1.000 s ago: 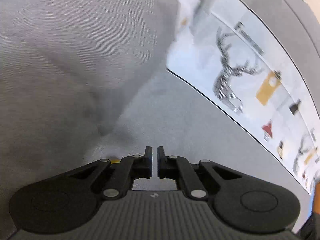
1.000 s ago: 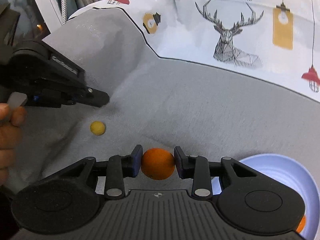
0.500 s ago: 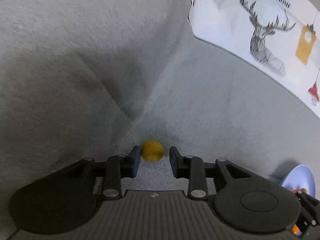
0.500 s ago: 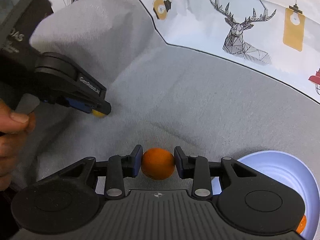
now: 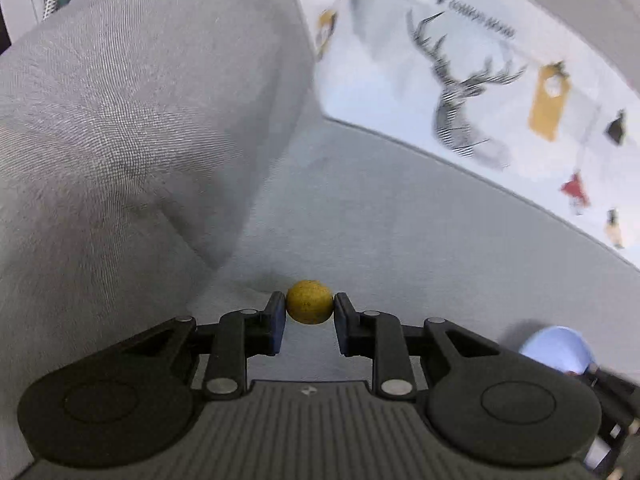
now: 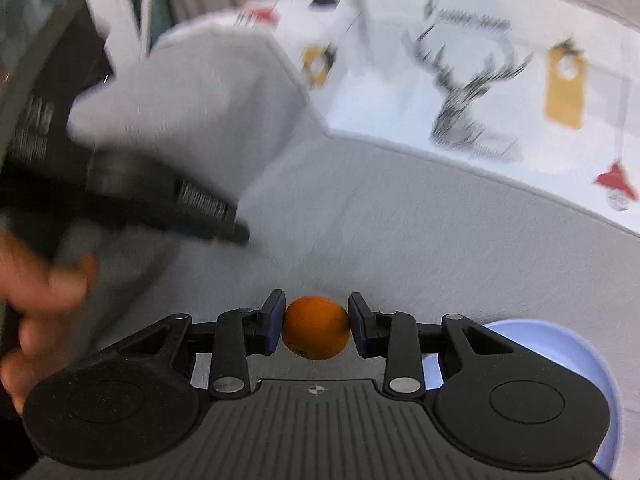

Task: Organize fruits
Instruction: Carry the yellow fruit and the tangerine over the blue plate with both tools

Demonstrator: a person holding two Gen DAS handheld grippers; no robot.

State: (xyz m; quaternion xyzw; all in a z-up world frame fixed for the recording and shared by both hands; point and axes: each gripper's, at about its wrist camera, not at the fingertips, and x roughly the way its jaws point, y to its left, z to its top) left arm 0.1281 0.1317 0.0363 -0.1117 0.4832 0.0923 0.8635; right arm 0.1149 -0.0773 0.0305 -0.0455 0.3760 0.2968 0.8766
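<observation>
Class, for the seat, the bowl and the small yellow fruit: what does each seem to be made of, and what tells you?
Seat: woven grey fabric; fine weave and soft creases show.
Bowl: smooth pale blue, probably plastic or glazed ceramic; the look leaves it open.
Yellow fruit: matte, brown-speckled skin; real or imitation cannot be told.

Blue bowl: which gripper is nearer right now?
Right. The right gripper, shut on the orange, sits right beside the blue bowl. The left gripper, holding the small yellow fruit, is farther off to the bowl's left.
</observation>
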